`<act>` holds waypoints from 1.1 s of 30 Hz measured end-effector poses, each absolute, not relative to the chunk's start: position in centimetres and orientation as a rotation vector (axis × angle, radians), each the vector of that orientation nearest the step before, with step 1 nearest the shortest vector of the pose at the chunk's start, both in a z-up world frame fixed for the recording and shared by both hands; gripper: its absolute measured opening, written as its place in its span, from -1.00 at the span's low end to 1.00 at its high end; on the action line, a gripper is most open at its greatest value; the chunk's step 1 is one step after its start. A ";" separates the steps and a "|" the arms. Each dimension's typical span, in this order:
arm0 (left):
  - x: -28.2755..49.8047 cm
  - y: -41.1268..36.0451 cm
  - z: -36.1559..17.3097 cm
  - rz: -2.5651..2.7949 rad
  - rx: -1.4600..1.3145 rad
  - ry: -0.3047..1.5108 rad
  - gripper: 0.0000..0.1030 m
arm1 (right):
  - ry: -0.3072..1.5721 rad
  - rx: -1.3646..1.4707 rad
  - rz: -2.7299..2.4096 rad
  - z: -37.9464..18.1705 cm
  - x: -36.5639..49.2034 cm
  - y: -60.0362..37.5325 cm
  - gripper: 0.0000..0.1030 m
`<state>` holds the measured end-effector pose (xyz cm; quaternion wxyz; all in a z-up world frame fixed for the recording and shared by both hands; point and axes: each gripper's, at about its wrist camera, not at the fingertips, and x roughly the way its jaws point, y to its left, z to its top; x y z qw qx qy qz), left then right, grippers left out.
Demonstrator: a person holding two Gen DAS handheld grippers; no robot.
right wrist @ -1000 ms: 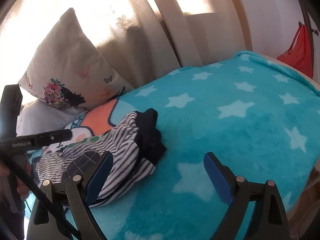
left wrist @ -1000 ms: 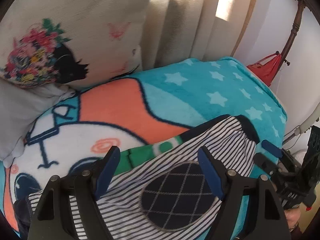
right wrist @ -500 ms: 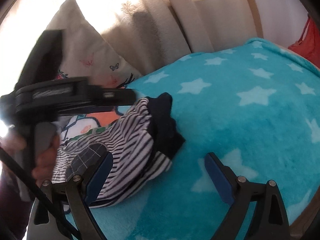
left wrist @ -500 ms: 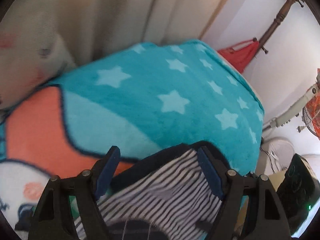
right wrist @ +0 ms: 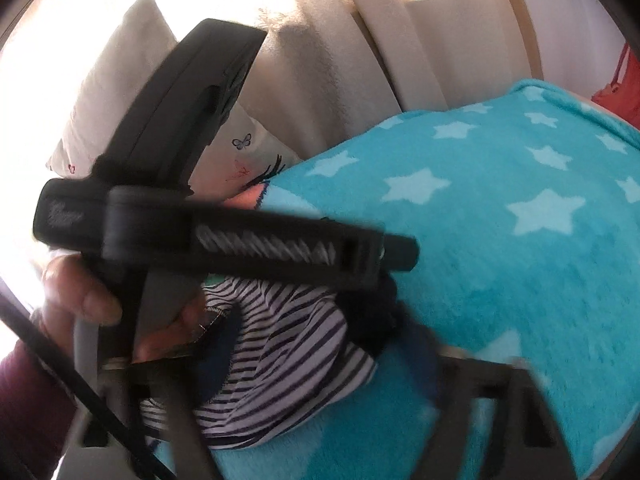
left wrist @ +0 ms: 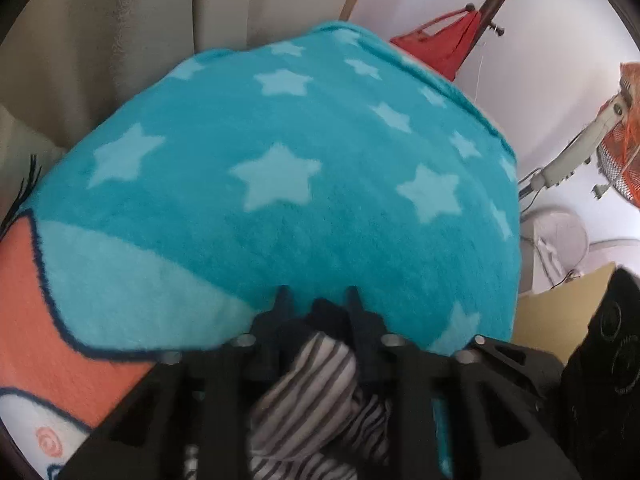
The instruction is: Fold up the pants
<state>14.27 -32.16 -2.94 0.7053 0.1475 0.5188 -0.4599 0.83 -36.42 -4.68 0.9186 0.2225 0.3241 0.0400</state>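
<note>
The pants (right wrist: 280,344) are navy-and-white striped with a dark navy cuff and a checked knee patch. They lie bunched on the turquoise star blanket (right wrist: 500,248). My left gripper (left wrist: 318,304) is shut on the navy cuff end of the pants (left wrist: 316,380), the striped cloth bunched between its fingers. In the right wrist view the left gripper's black body (right wrist: 224,236) crosses over the pants, held by a hand. My right gripper (right wrist: 304,364) hovers low beside the pants; its blurred jaws look closer together, its state unclear.
A printed pillow (right wrist: 120,92) and beige curtains (right wrist: 360,60) stand behind the bed. A red bag (left wrist: 440,44) hangs on a wooden stand beyond the bed's far edge. A standing fan (left wrist: 580,152) is at the right. The blanket's orange patch (left wrist: 24,300) lies left.
My left gripper has swung right along the pants and closed on the navy cuff end. My right gripper has moved in closer to the pants, and its jaws appear to have narrowed.
</note>
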 end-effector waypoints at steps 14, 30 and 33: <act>13.4 -22.4 3.0 -0.984 0.032 0.998 -0.58 | 0.575 0.393 0.185 -0.5 0.1 -32.9 -0.25; 12.8 -7.9 -0.6 -0.657 -0.337 0.995 -0.35 | 0.619 0.210 0.433 -1.9 2.3 -22.1 0.56; 11.1 -4.6 0.3 -0.572 -0.381 0.933 -0.12 | 0.610 0.203 0.495 -1.8 1.8 -20.6 0.70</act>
